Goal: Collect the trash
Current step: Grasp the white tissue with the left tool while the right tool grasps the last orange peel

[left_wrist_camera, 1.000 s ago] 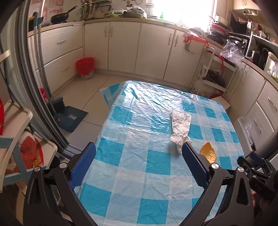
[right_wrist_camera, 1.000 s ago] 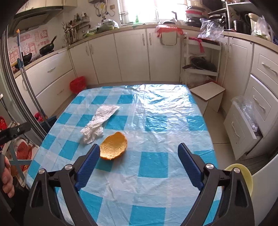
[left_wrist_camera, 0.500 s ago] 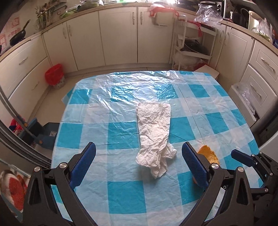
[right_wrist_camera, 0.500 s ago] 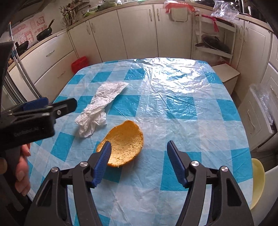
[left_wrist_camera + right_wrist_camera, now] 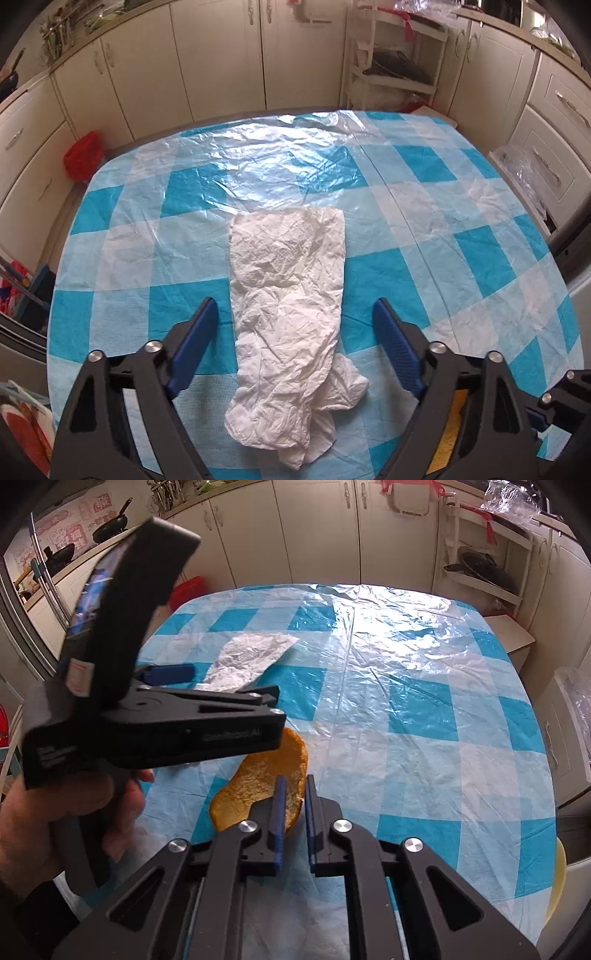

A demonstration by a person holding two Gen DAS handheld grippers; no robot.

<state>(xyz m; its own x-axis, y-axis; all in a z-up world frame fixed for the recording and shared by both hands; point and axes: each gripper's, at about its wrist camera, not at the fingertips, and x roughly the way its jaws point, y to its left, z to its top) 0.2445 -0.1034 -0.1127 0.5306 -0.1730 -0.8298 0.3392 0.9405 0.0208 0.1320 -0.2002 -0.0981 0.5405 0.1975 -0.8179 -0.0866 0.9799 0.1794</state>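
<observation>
Right tool (image 5: 292, 805) has narrowed onto the orange peel (image 5: 258, 779) near the worktop's (image 5: 424, 709) near edge, now gripping it. Left tool (image 5: 295, 321) has dropped, wide open, straddling the crumpled tissue (image 5: 288, 295) mid-worktop; both pickups underway.

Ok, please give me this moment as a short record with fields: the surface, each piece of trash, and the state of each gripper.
surface: table with blue checked plastic cover
trash 1: crumpled white tissue, lying flat on the cover
trash 2: orange peel, to the right of the tissue
left gripper: open, fingers on either side of the tissue, not closed on it
right gripper: closed on the edge of the orange peel
peel lifted: cannot tell
</observation>
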